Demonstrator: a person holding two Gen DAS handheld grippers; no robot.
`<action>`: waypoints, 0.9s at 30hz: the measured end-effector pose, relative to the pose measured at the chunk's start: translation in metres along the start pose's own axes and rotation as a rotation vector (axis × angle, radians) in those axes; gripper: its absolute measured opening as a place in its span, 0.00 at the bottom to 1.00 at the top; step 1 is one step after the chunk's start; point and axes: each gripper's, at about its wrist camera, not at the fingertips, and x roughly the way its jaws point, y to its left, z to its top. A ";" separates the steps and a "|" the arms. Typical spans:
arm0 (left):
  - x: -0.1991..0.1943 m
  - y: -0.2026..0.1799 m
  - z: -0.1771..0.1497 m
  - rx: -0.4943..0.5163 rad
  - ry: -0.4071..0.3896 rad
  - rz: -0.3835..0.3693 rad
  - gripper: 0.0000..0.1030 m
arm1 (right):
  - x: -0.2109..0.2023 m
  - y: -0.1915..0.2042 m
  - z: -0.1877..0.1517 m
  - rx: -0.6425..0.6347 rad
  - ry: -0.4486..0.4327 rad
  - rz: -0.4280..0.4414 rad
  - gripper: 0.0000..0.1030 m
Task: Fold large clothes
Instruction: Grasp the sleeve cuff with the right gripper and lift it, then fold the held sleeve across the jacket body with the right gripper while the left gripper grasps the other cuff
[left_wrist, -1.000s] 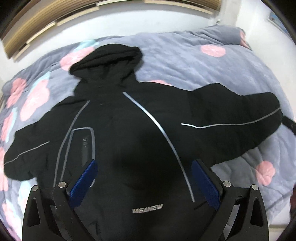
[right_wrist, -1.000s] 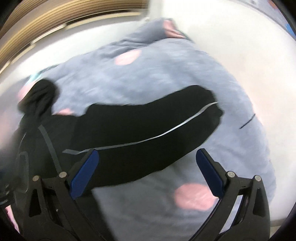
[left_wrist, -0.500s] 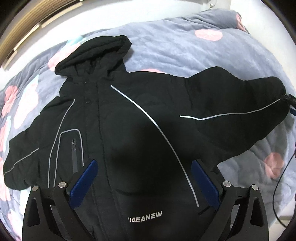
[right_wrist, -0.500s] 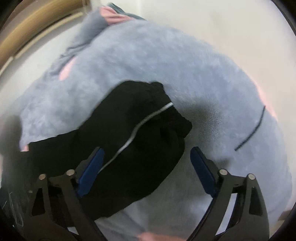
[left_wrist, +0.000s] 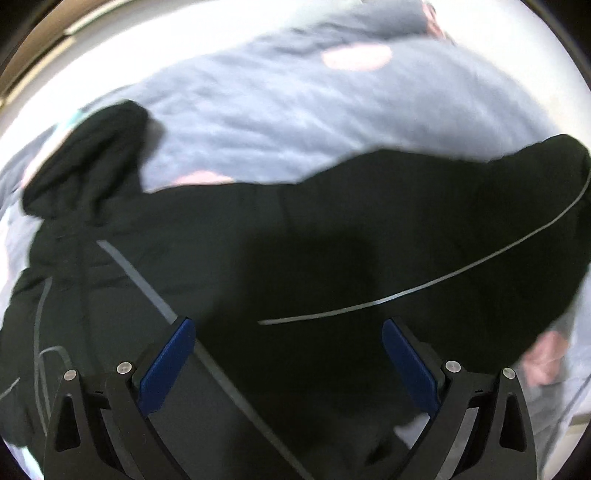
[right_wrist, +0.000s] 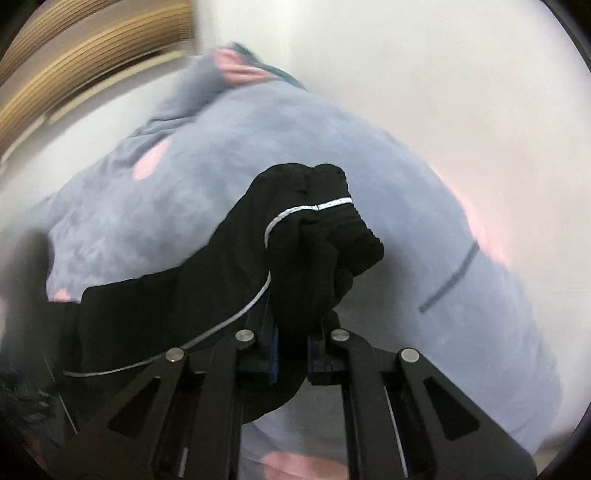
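A black hooded jacket (left_wrist: 258, 240) with thin grey piping lies spread on a grey-blue blanket (left_wrist: 295, 92). Its hood (left_wrist: 88, 158) points up left and one sleeve (left_wrist: 498, 221) reaches far right. Low over the chest, near where that sleeve joins, my left gripper (left_wrist: 288, 354) stands open with nothing between its blue pads (left_wrist: 170, 365). In the right wrist view my right gripper (right_wrist: 291, 332) is shut on the sleeve's end, with the bunched cuff (right_wrist: 332, 229) sticking out beyond the jaws. The sleeve (right_wrist: 147, 314) trails off to the left.
The grey-blue blanket (right_wrist: 369, 147) with pink flower patches covers the bed. A white wall (right_wrist: 443, 74) rises behind it and wooden slats (right_wrist: 74, 55) show at top left. The bed's right edge lies beyond the cuff.
The right gripper reached the sleeve's end and closed on the cuff. My left gripper dropped lower and shifted right across the jacket, staying open.
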 end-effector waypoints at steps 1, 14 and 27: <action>0.016 -0.005 0.000 0.016 0.033 0.013 0.98 | 0.011 -0.008 -0.003 0.033 0.032 -0.001 0.07; -0.004 0.037 -0.032 -0.067 0.057 -0.080 0.96 | 0.022 0.020 -0.015 -0.046 0.129 -0.052 0.07; -0.115 0.195 -0.155 -0.325 -0.023 0.054 0.96 | -0.113 0.253 -0.104 -0.428 0.010 0.312 0.06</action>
